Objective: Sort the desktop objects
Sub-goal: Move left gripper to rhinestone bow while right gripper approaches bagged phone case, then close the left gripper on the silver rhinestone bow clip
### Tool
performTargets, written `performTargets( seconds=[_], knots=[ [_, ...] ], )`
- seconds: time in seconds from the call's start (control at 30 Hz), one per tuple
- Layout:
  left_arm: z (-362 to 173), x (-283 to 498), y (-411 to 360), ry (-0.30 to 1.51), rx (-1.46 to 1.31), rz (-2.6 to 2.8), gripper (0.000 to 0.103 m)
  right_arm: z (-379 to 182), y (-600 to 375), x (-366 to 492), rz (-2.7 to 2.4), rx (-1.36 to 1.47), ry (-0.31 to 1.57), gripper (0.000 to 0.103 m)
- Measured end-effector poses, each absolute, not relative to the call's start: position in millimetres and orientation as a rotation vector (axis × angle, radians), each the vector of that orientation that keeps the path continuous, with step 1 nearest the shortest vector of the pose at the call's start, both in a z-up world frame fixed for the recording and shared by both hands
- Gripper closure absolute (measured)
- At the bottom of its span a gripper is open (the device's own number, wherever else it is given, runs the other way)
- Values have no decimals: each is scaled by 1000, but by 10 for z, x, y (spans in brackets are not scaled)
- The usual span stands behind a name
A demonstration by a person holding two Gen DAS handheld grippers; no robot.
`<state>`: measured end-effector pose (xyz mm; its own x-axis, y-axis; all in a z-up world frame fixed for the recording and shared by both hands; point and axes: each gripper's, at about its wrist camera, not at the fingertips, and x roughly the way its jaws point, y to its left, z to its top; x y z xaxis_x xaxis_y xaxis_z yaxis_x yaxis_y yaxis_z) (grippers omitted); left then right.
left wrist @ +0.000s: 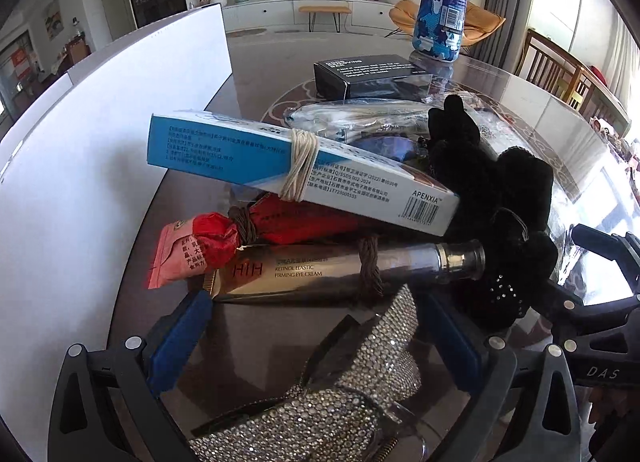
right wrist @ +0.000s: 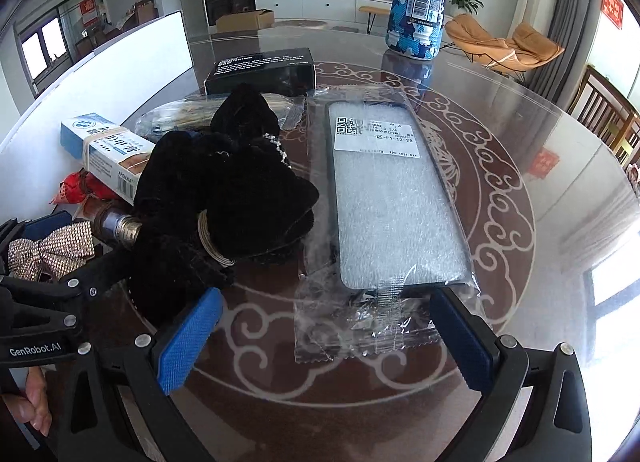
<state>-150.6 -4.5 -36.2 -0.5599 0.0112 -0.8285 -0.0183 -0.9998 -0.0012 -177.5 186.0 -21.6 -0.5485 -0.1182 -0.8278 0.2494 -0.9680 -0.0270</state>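
Both grippers spread wide over a cluttered glass table, holding nothing.

The left gripper (left wrist: 316, 346) straddles a rhinestone bow (left wrist: 340, 378); beyond it lie an eye cream tube (left wrist: 320, 270), a red packet (left wrist: 208, 246) and a string-tied blue box (left wrist: 296, 165). The right gripper (right wrist: 324, 338) frames the near end of a bagged phone case (right wrist: 392, 197), a black velvet scrunchie (right wrist: 228, 185) just beside it; farthest, a black carton (right wrist: 260, 69) and blue patterned bottle (right wrist: 418, 1).

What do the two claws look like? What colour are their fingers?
Both claws are black plastic frames with round silver screws. Each finger ends in a bright blue, bumpy rubber pad. The left claw shows white "GenRobot.AI" lettering in the right camera, and the right claw shows "DAS" in the left camera. A bare hand grips the left handle; no cables show.
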Motion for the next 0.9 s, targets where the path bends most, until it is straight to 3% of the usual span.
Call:
performTargets(
  seconds=[0.9],
  knots=[
    [-403,-1673,-38,17,-1446,2750,0,-246,1837,-2105,-2646,1353,152,0]
  ],
)
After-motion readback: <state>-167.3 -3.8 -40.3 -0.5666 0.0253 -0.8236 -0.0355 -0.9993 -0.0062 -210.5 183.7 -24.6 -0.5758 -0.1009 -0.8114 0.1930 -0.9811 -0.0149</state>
